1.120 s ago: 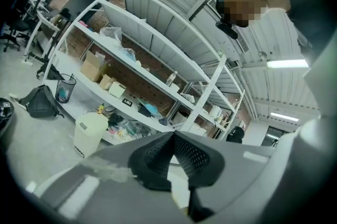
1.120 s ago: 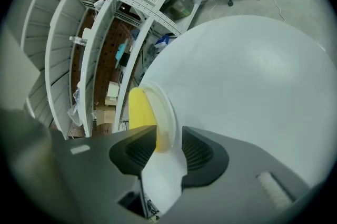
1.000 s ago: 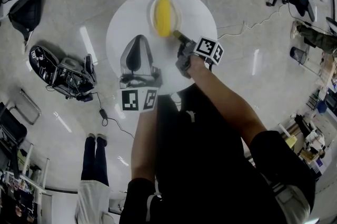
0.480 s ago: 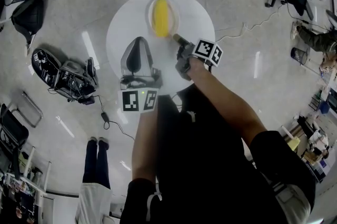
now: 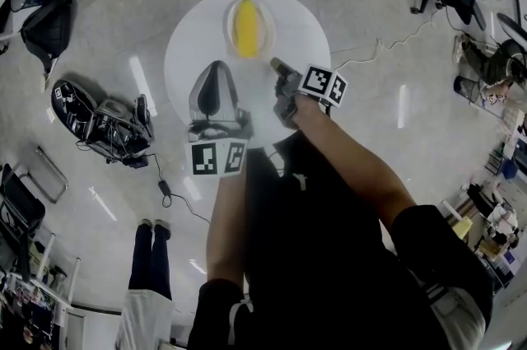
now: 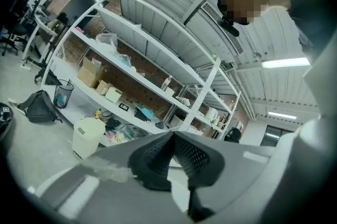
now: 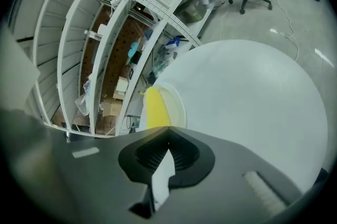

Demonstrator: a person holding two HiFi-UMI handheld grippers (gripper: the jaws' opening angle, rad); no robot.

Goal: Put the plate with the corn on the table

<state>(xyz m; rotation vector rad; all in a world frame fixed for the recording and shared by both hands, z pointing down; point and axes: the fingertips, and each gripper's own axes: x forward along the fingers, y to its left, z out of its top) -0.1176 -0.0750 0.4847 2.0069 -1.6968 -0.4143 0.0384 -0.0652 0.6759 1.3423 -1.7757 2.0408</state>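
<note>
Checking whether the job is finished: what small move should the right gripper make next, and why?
Probably draw the right gripper back toward the body. Its jaws have just closed on nothing, clear of the plate, which sits with the corn on the table.

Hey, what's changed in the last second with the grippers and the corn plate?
The right gripper has drawn back from the plate toward the person, and its jaws have just been closing, with nothing between them. The plate with the corn stays on the table; the left gripper stays shut above it.
</note>
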